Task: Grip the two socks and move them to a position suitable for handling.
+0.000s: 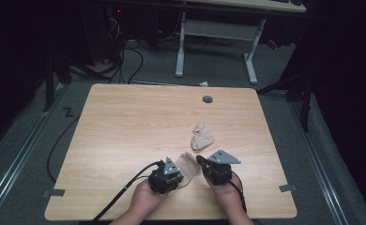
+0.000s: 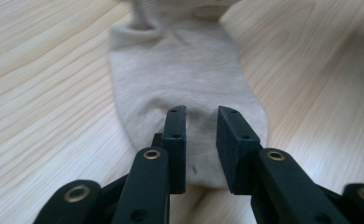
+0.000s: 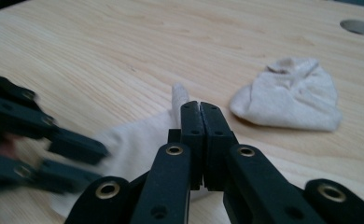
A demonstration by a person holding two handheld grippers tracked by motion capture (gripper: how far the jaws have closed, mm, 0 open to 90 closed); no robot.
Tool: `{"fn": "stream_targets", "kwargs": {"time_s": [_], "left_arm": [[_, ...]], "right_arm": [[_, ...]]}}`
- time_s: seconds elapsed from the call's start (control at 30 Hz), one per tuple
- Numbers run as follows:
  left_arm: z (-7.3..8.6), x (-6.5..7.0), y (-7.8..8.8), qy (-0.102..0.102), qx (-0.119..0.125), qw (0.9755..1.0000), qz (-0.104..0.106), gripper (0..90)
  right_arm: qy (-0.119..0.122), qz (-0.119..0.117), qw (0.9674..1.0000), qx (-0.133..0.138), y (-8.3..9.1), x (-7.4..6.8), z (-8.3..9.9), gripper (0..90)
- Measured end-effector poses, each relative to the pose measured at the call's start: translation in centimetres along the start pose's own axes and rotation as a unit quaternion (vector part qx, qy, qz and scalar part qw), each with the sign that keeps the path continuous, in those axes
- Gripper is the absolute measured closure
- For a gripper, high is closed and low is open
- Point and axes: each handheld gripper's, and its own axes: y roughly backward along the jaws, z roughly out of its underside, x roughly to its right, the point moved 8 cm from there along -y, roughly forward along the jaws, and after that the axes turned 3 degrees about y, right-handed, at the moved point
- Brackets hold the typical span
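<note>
The flat beige sock lies on the worktop near its front edge, between your two hands. Your left gripper sits over one end of it, jaws partly spread with the fabric between them and not yet pinched. Your right gripper has its jaws pressed together at the sock's other end; whether cloth is caught between them you cannot tell. A second, crumpled sock rests just beyond, apart from the first.
</note>
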Motion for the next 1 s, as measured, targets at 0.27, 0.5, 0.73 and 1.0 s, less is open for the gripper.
{"fn": "stream_targets", "kwargs": {"time_s": [0.27, 0.5, 0.73, 1.0], "left_arm": [[3.2, -4.0, 3.9, 0.027, -0.015, 0.9991, -0.029, 72.3], [3.7, -5.5, 5.3, 0.025, -0.018, 0.9984, -0.048, 69.6], [2.6, -4.4, 6.1, 0.031, 0.023, 0.9986, -0.037, 69.0], [4.1, -4.3, 5.0, -0.001, -0.017, 0.9982, -0.057, 70.2]], "right_arm": [[0.021, -0.038, 0.9969, -0.065, -0.9, -2.5, 2.6, 89.2], [0.027, -0.036, 0.9967, -0.068, -1.3, -3.5, 2.5, 84.2], [0.017, -0.02, 0.9987, -0.043, -1.2, -2.6, 1.4, 78.7], [0.024, -0.019, 0.9984, -0.048, -2.9, -2.0, 0.7, 80.9]]}}
